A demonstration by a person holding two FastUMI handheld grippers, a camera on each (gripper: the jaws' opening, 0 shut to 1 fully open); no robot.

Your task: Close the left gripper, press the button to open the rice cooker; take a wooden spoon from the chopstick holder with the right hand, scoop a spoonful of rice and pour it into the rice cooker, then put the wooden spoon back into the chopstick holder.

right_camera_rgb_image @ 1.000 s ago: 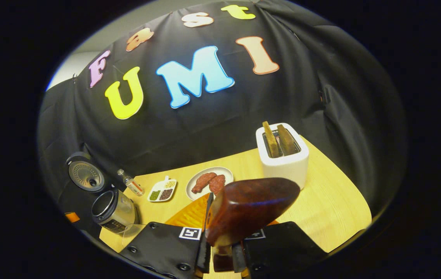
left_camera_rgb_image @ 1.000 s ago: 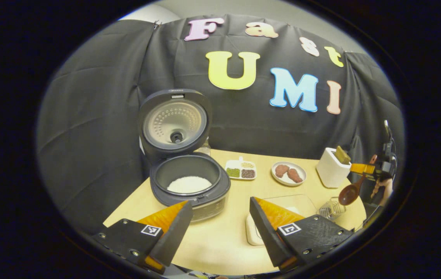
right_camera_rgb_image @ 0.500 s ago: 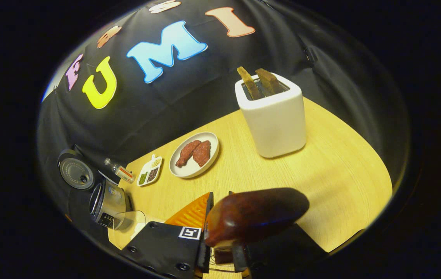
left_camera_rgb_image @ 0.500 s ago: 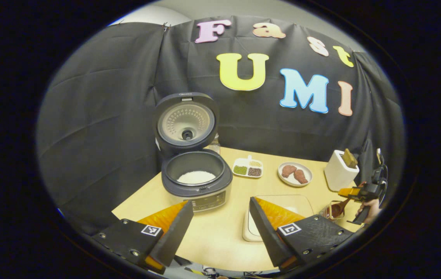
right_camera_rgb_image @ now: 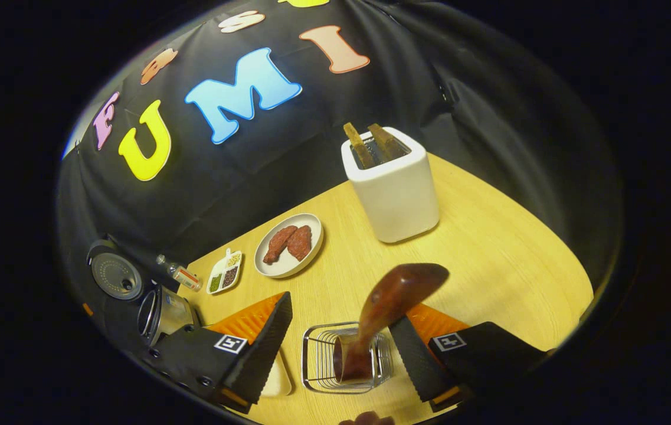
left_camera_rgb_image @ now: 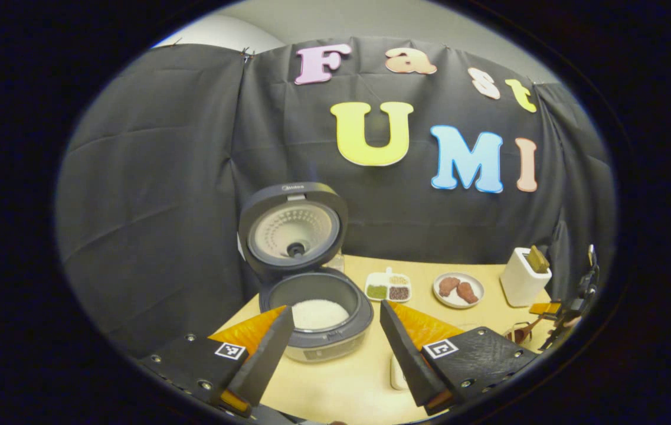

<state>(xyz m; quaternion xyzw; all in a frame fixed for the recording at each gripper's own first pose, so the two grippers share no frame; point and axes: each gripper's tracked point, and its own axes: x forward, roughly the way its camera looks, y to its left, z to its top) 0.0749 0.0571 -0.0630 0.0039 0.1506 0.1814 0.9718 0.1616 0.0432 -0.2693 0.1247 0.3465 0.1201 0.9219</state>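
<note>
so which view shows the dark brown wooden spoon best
The right gripper view: the dark brown wooden spoon stands handle-down in the wire chopstick holder, between the open fingers of the right gripper. In the left gripper view it is a small brown shape near the table's right edge.

One rice cooker (left_camera_rgb_image: 315,307), lower centre of left gripper view. One wooden spoon (right_camera_rgb_image: 391,301), one wire chopstick holder (right_camera_rgb_image: 317,360), lower centre of right gripper view. One toaster (right_camera_rgb_image: 394,189), two toast slices (right_camera_rgb_image: 370,141). One plate (right_camera_rgb_image: 279,268), two meat pieces (right_camera_rgb_image: 289,242). One divided dish (right_camera_rgb_image: 224,271). One small bottle (right_camera_rgb_image: 179,273).
</note>
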